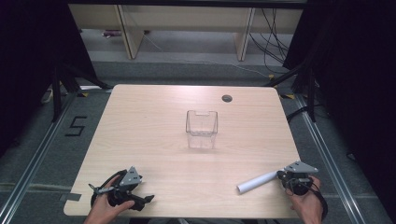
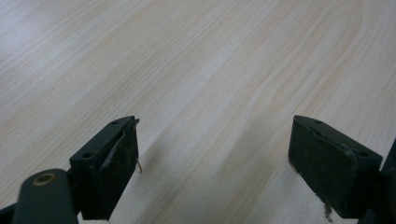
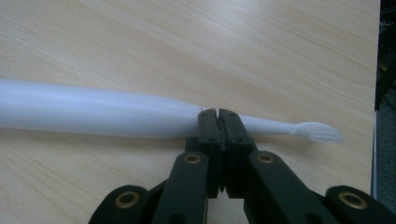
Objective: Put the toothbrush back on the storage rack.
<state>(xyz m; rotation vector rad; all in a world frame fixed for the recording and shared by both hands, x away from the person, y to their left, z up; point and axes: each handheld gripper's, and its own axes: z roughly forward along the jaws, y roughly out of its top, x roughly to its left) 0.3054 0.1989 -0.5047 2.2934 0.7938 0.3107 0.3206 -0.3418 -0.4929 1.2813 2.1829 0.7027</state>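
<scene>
Slip risk: right claw (image 3: 218, 116) pinches the white toothbrush (image 1: 256, 182) at its thin neck, just behind the bristles, so the heavy handle could swing or twist out when lifted (judgement only). Jaws fully closed on that neck. Toothbrush lies at near right of the surface (image 1: 154, 116), handle pointing left. Clear bin (image 1: 201, 129) sits mid-surface, well apart. Left claw (image 2: 212, 163) wide open, empty, near left corner.

Black claws (image 3: 218, 122), brass-coloured rivets
</scene>
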